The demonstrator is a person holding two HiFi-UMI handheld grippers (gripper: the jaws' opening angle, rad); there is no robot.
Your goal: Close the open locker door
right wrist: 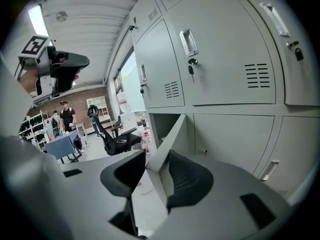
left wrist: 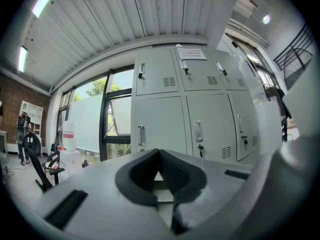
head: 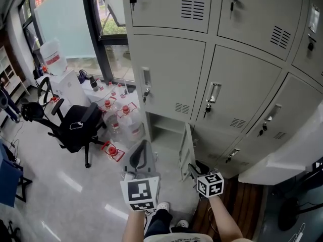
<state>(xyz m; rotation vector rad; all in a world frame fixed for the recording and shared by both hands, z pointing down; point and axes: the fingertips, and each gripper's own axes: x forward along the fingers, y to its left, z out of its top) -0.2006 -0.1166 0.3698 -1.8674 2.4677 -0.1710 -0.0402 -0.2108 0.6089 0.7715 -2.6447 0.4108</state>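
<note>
The grey locker wall has one open bottom compartment, and its door swings out towards me. In the right gripper view the door's free edge runs between the two dark pads of my right gripper, which stands open around it with a slim gap showing by the left pad. In the head view this gripper sits at the door's lower outer corner. My left gripper hovers left of the door, pointing at the lockers. Its fingertips meet, so it is shut with nothing in it.
A black office chair stands at the left by the window. Several water bottles crowd the floor beside the open compartment. A white ledge juts out at the right over wooden flooring. A person stands far behind near a blue table.
</note>
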